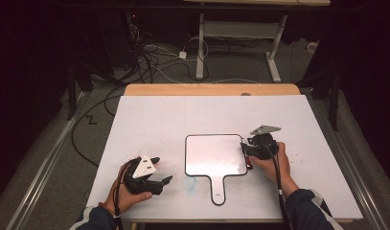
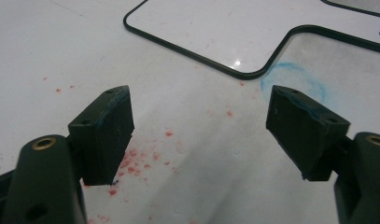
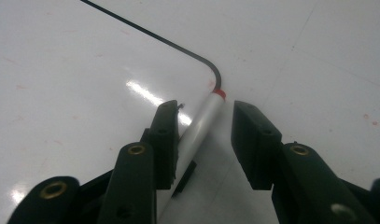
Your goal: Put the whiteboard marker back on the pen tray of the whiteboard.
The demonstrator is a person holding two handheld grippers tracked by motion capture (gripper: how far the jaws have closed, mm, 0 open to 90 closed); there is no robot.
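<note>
Looking down from the high view, a small whiteboard (image 1: 216,155) with a handle lies flat on the white table (image 1: 149,120), and the right gripper (image 1: 246,152) sits at the board's right edge over a marker (image 1: 249,163) that is hard to make out there beyond a dark and reddish sliver. The left gripper (image 1: 160,170) rests well apart on the table to the left, jaws spread with nothing between them, near a faint blue smudge (image 1: 189,183). Along the left gripper view, the open jaws frame bare table speckled with red flecks (image 2: 136,158), the blue smudge (image 2: 299,79) and a rounded corner of the whiteboard (image 2: 211,32); the rest of the board is cut off. Along the right gripper view, the marker (image 3: 201,121), silver with a red band, lies at the corner of the whiteboard (image 3: 85,70); the left jaw is against or just beside its barrel, the right jaw stands clear, so the pen is not clamped. The step looks like a release or a fresh grasp of the marker; the next move calls for either closing squarely on the barrel or lifting straight away. The pen's near end is hidden beneath the jaws.
</note>
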